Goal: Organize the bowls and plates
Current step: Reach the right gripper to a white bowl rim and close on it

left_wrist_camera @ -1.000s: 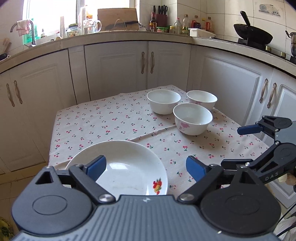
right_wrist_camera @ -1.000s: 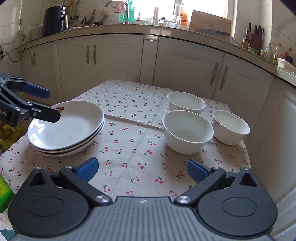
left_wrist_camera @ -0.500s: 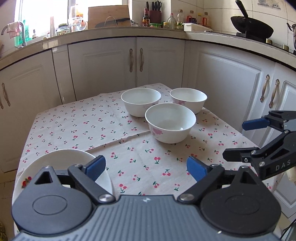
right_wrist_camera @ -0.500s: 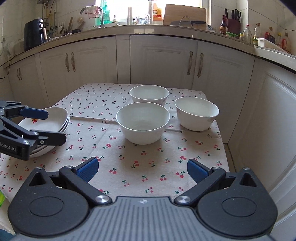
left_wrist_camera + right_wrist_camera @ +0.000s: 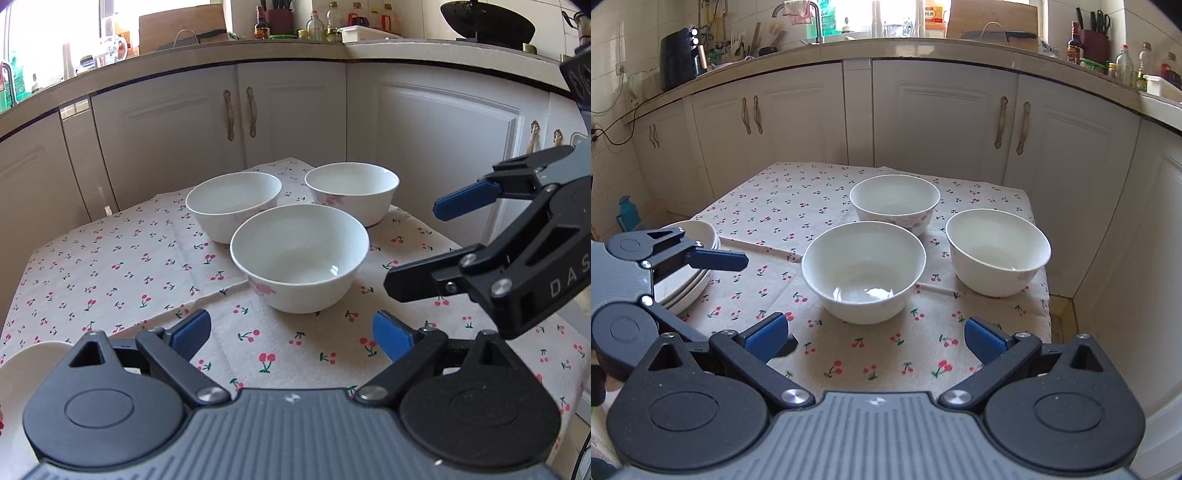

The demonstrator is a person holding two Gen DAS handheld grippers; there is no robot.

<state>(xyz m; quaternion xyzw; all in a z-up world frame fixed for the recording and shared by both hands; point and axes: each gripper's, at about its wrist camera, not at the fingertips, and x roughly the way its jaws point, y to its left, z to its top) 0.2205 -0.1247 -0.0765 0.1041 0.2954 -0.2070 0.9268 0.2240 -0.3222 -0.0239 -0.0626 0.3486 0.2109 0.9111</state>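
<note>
Both views have swung off the plates toward three bowls. Left hand-held gripper and right hand-held gripper: jaws wide, empty, short of the nearest bowl. Straddle one rim wall squarely. Bowls crowd together near the desk edge; open cloth lies left.

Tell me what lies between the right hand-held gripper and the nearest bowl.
Only bare cherry-print tablecloth: in the right wrist view nothing stands between the open right hand-held gripper and the nearest bowl.
</note>
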